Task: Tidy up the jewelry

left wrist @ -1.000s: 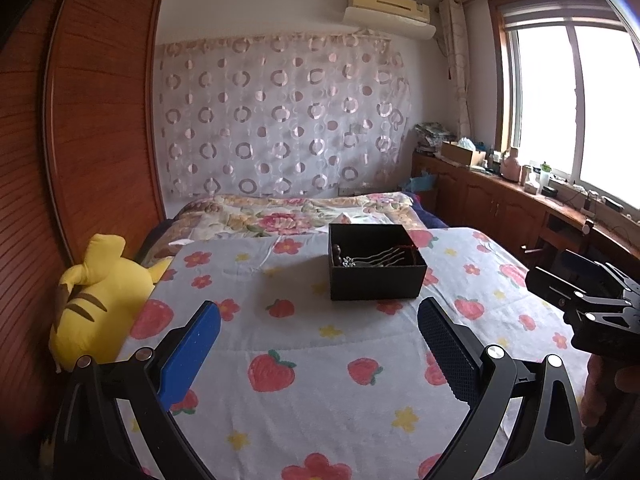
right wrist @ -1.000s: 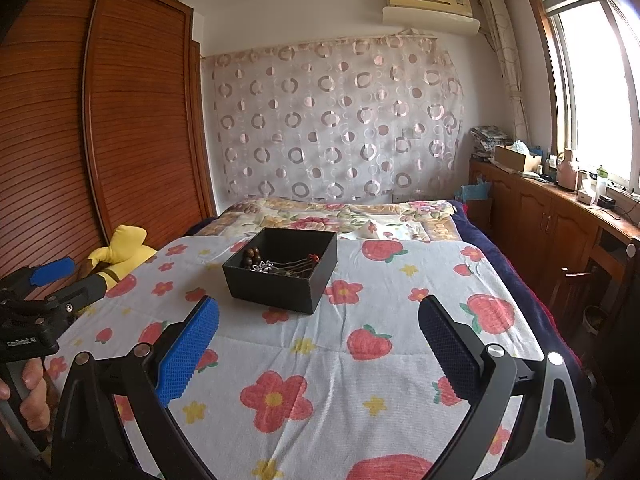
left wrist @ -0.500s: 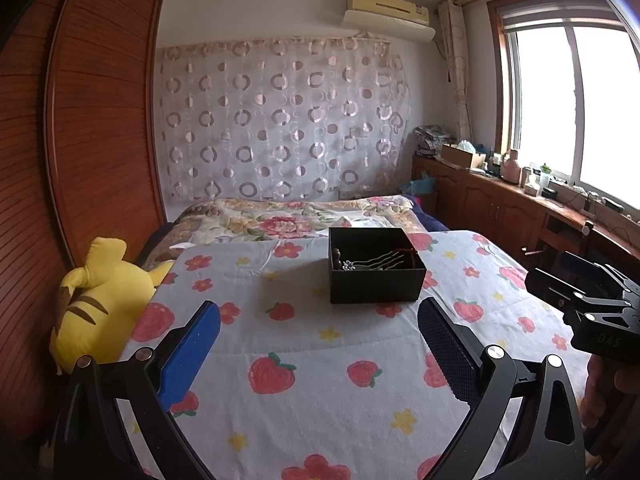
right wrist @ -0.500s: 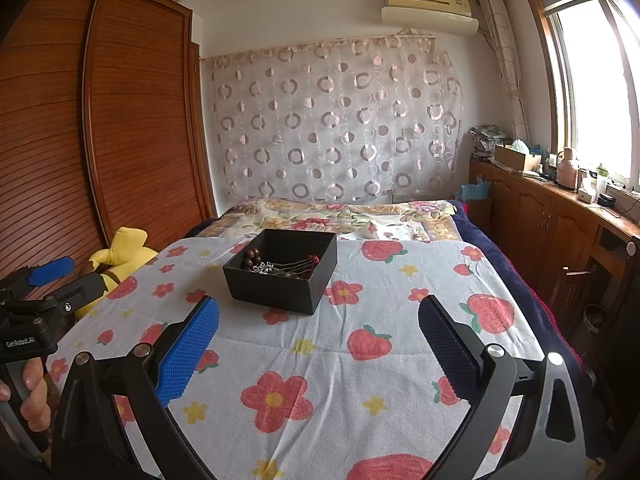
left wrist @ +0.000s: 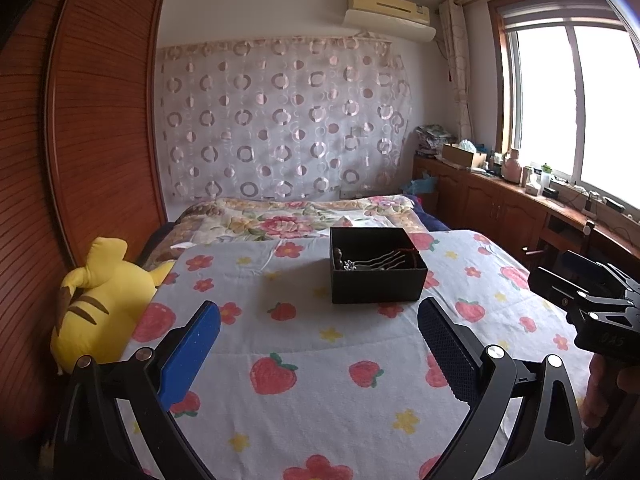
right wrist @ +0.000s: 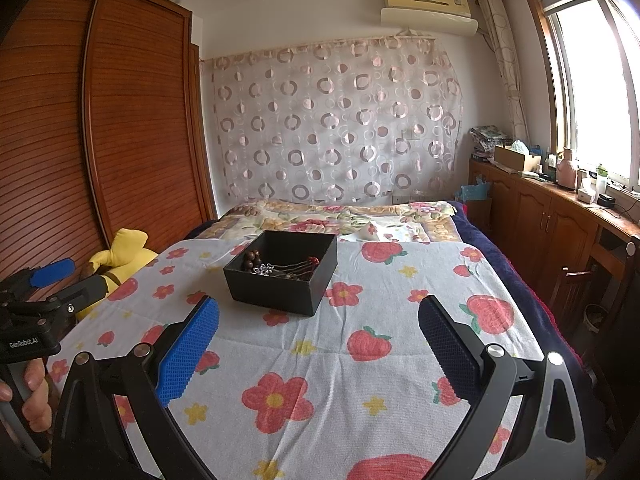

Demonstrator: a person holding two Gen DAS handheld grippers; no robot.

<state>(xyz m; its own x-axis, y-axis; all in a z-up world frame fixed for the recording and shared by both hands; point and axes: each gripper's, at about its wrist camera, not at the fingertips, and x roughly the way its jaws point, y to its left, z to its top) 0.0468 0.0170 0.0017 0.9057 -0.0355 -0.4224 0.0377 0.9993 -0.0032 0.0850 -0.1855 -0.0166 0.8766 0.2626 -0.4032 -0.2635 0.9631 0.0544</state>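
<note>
A black open box (left wrist: 378, 270) (right wrist: 282, 272) sits on the flowered bedspread (left wrist: 312, 360) (right wrist: 360, 360). Inside lie a brown bead bracelet (right wrist: 252, 261), silvery chains (right wrist: 288, 270) (left wrist: 372, 263) and a small red piece (right wrist: 314, 259). My left gripper (left wrist: 318, 344) is open, held above the spread well short of the box, nothing between its blue pads. My right gripper (right wrist: 318, 344) is open too, equally short of the box and holding nothing. The left wrist view catches the right gripper's side (left wrist: 592, 304) at the right edge; the left one's side (right wrist: 36, 300) shows in the right wrist view.
A yellow plush toy (left wrist: 100, 300) (right wrist: 120, 250) lies at the bed's left edge by the wooden wardrobe (left wrist: 92, 140). A floral quilt (left wrist: 288, 220) lies beyond the box. Cabinets (right wrist: 560, 224) with clutter run under the window on the right. A hand (right wrist: 28, 396) grips the left handle.
Both cameras have tilted up slightly, so the box and bed sit a little lower in view. Both grippers stay open; the box has not moved.
</note>
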